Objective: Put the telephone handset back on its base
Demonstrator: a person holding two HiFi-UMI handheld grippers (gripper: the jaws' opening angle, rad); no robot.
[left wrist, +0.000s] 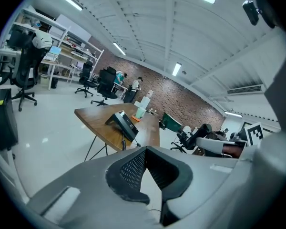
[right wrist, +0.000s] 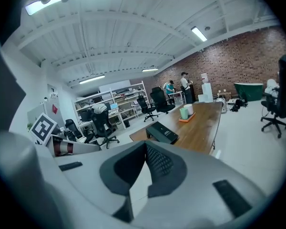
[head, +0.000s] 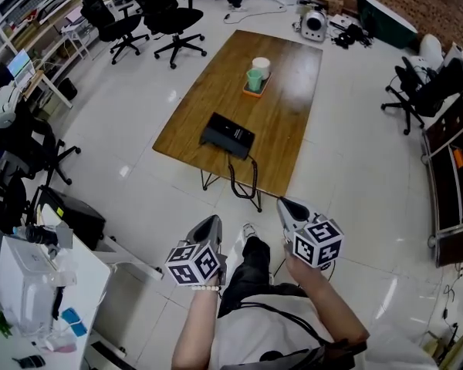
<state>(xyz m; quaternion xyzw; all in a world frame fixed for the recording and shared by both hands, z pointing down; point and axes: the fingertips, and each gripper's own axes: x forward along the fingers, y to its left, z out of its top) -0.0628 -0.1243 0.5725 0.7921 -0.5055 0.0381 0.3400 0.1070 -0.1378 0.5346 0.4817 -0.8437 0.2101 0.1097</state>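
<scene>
step: approach, judged not begun | telephone (head: 228, 135) at near edge of bench (head: 285, 122), handset seating unclear | left gripper (head: 212, 222), right gripper (head: 287, 205) well short of bench, jaws clenched, empty | next: close in, open jaws

No legible text, label or number

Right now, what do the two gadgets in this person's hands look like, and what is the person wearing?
The left gripper and right gripper are pale grey wedge-shaped shells with dark dimpled pads. Each carries a cube of black-and-white square markers. The person wears a white top and dark trousers.
</scene>
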